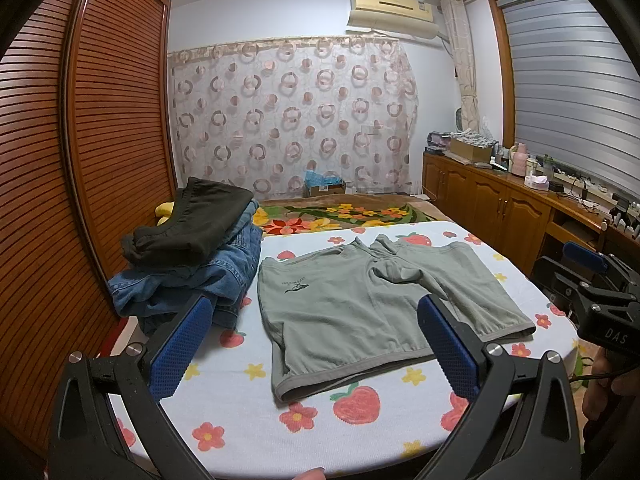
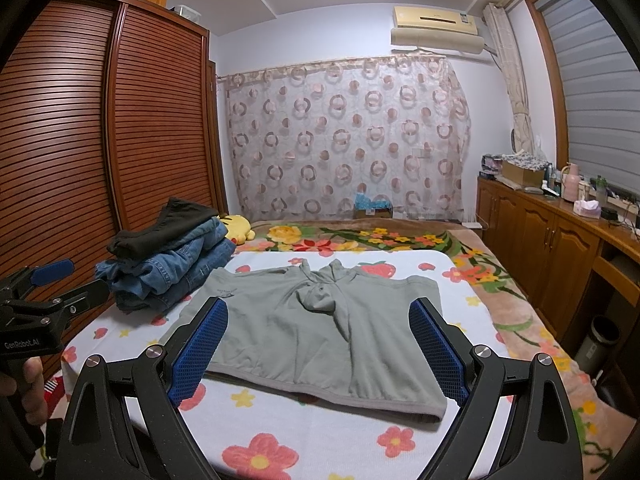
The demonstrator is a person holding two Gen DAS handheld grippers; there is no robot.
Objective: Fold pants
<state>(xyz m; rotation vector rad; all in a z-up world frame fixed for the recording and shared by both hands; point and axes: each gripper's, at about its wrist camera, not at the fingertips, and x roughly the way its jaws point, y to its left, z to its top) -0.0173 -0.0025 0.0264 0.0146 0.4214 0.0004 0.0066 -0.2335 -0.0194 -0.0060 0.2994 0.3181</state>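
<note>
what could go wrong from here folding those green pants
1. The green pants are bunched at the crotch, so a fold now could lock those wrinkles in.
2. The stack of jeans sits right beside the pants' left edge; the open left gripper might snag denim when reaching for that side.
3. The near hem lies close to the towel edge, so the open right gripper may pinch towel along with cloth.

Between your left gripper's jaws, the grey-green pants look like soft matt knit cloth. They lie on a fluffy, flower-printed towel. Your blue finger pads are dimpled rubbery plastic on matt black frames. Left of the jaws, rough denim jeans sit before a glossy slatted wooden wardrobe.
</note>
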